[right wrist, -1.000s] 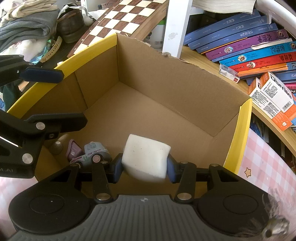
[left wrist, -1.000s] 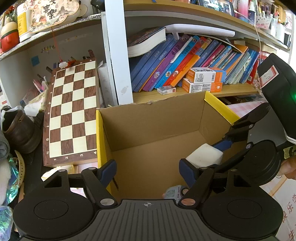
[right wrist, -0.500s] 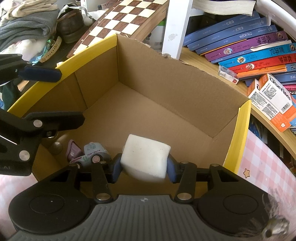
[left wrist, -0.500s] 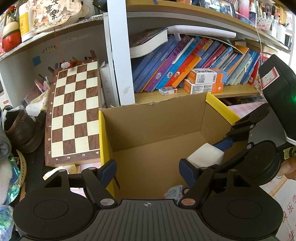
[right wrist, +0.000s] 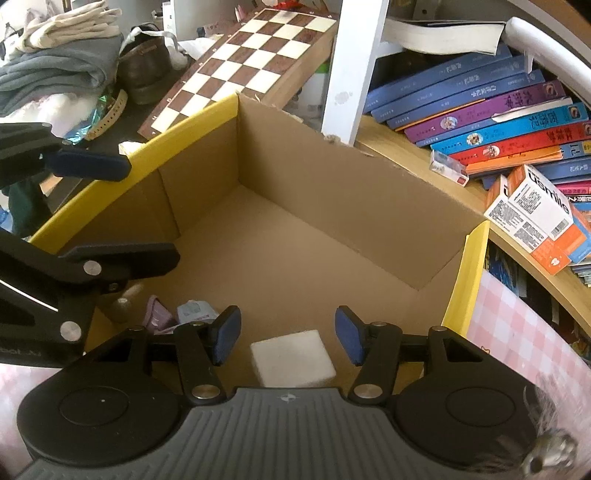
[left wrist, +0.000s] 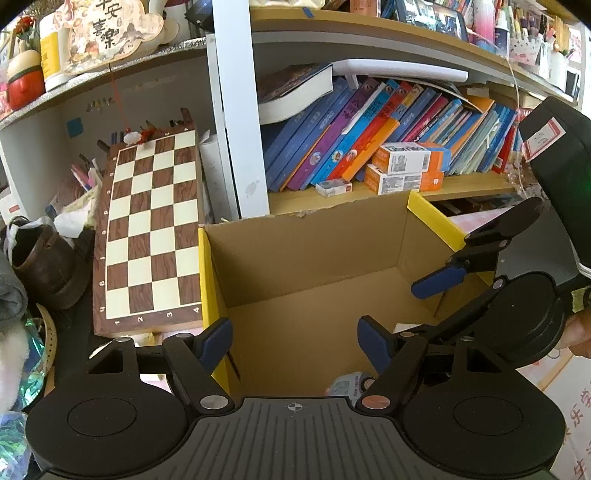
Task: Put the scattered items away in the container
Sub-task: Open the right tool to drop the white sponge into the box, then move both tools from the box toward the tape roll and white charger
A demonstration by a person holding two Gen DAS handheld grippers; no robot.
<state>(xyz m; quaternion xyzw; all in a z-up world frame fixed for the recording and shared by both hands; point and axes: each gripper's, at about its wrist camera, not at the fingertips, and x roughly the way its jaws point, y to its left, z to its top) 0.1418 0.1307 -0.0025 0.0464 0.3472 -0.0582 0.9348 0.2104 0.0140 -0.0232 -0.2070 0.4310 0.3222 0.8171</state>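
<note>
The white foam block point(right wrist: 293, 357), likely light and squashy, lies on the cardboard box point(right wrist: 369, 206) floor near its front edge beneath the spread right gripper point(right wrist: 287, 335), best pinched across flat sides, while the left gripper point(left wrist: 295, 345) hangs spread too.

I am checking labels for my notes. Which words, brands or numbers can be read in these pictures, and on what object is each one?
"usmile": white and orange box on the shelf.
"1 2 3 4": lower edge of the chessboard.
"平安喜樂": hanging plaque, top left.
Book spines: printed, too small to read.
Toy car in the cardboard box: lettering blurred.
</note>
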